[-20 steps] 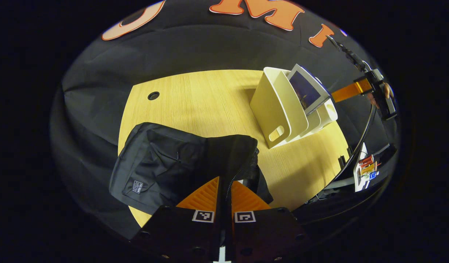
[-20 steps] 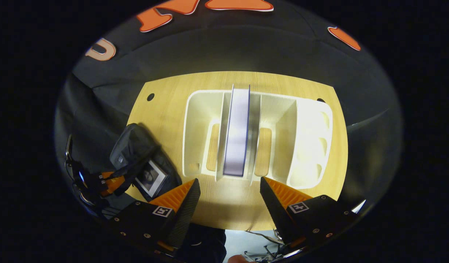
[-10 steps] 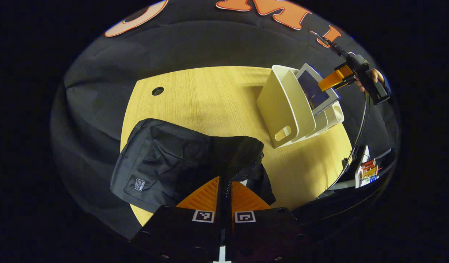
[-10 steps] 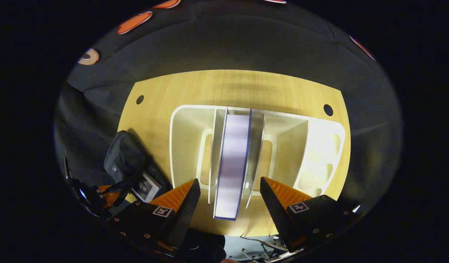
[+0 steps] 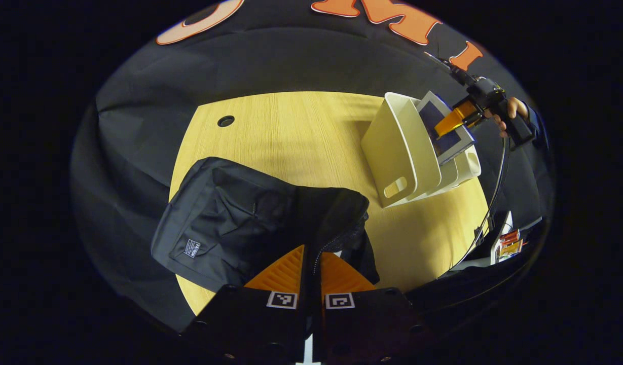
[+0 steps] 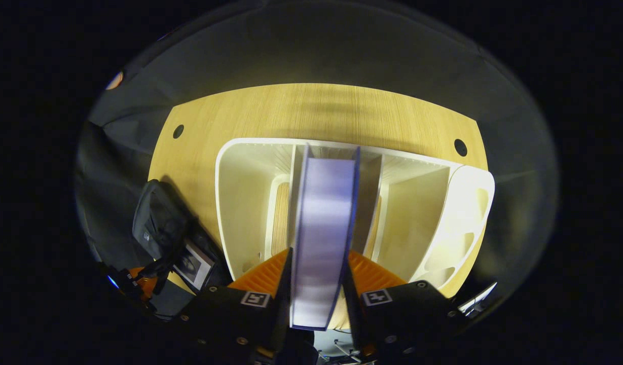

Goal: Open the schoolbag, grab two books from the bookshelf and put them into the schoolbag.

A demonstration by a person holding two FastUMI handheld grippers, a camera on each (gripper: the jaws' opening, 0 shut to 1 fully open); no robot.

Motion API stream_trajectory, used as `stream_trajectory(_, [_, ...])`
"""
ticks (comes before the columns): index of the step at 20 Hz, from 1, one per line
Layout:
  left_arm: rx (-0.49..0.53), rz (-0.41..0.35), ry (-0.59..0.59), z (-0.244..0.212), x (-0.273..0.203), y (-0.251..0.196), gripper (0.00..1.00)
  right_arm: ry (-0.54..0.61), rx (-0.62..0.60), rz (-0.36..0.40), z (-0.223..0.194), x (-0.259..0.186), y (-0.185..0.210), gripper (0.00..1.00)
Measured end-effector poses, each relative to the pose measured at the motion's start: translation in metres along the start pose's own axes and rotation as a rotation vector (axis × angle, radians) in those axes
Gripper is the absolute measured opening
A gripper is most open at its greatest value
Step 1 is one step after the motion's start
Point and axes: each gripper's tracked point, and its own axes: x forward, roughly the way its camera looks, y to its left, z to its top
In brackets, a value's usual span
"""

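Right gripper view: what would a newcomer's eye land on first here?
The book standing upright in the white bookshelf, with the right gripper closed on its near edge. In the left gripper view, the black schoolbag lies on the wooden table, the left gripper clamped on its zipper edge.

The left gripper [image 5: 311,266] is showing a matte black housing with small round screws along its edge, ribbed wedge-shaped fingers [image 5: 283,271], and a square black-and-white coded marker at the base of each finger. The right gripper [image 6: 319,284] is wearing the same black body, screw heads, ridged fingers [image 6: 263,274] and paired square markers. Farther off in the left gripper view, a hand [image 5: 509,114] is gripping that tool's black handle, with a dark sleeve at the wrist and a thin black cable [image 5: 496,187] trailing down from it.
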Motion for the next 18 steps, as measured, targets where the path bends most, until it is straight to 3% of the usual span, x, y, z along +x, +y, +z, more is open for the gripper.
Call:
stream_trajectory(1, [0.002,-0.001,-0.003,0.000,0.000,0.000,0.06,-0.002,0.008,-0.010,0.000,0.003,-0.003,0.48])
stream_trajectory(2, [0.002,-0.005,-0.006,0.001,-0.001,0.000,0.06,0.003,0.022,-0.014,-0.001,0.002,-0.003,0.40])
stream_trajectory(7, [0.030,-0.039,-0.016,0.000,0.000,-0.002,0.06,-0.003,0.048,-0.040,-0.030,-0.016,-0.001,0.37])
stream_trajectory(18, [0.154,-0.115,-0.036,-0.006,-0.006,0.001,0.06,-0.040,0.221,-0.047,-0.147,-0.062,0.007,0.37])
